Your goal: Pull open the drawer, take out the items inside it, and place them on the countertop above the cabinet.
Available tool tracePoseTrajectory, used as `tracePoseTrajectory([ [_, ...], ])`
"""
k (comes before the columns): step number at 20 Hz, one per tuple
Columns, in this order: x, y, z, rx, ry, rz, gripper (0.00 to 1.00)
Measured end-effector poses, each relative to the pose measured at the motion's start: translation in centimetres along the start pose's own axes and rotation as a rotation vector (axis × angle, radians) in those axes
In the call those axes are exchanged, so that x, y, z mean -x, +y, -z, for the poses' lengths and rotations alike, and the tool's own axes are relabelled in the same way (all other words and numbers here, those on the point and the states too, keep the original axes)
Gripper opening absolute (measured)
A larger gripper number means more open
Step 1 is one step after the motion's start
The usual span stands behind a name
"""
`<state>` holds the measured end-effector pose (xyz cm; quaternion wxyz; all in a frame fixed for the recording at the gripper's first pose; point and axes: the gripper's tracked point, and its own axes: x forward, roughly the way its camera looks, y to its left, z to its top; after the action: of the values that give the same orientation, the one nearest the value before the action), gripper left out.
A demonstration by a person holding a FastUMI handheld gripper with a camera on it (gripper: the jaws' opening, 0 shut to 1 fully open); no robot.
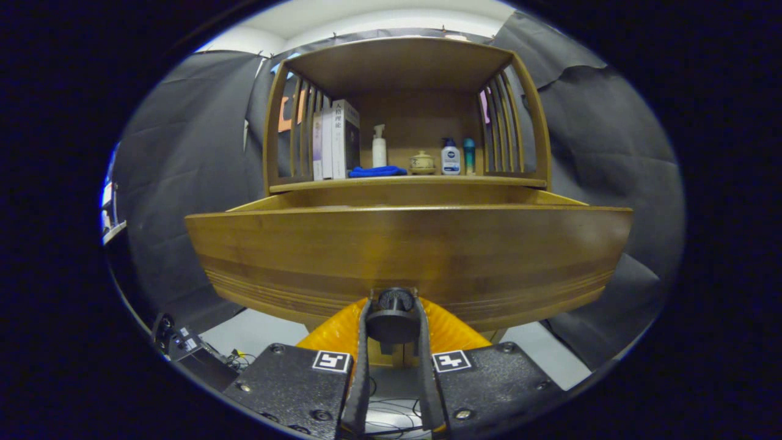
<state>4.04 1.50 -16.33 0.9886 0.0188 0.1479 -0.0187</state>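
Gripper view puts the drawer (408, 256) right in front of me: its wide wooden front spans the scene, pulled out from the cabinet (403, 67) toward the camera, with the top edge of its front and a little of its side walls showing. I cannot see into it from this low angle, so whatever lies inside stays hidden. At the bottom centre of the drawer front sits a dark round knob (394, 311), and my gripper (393, 324) has its fingers (361, 354) clenched on that knob, one pressing on each side of it. Above the drawer is the worktop (403, 182), a wooden ledge that forms the floor of an open compartment with slatted sides and a flat roof. On it, from the left, stand a few upright books (335, 140), then a white pump bottle (379, 146) with a folded blue cloth (377, 172) lying just in front of it. Next to the cloth is a small lidded ceramic pot (422, 162), then a white bottle with a blue cap (450, 157), and just beside that a slim teal bottle (469, 156). Black cloth (183, 183) hangs behind and to both sides of the cabinet. Down low, to the left of my fingers, some dark equipment with cables (183, 345) sits on the pale floor (256, 333).
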Motion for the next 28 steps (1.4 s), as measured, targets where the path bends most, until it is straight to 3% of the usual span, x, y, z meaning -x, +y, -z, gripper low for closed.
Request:
tracePoseTrajectory([
  [14,3.3,0.7,2.3,-0.003,0.054,-0.044,0.36],
  [19,4.2,1.1,2.5,0.029,0.13,-0.082,0.51],
  [22,5.9,1.5,0.2,0.053,0.114,-0.136,0.68],
  [25,7.4,1.6,-2.7,0.07,0.088,-0.171,0.92],
  [28,8.0,1.6,-5.9,0.051,0.03,-0.188,0.93],
])
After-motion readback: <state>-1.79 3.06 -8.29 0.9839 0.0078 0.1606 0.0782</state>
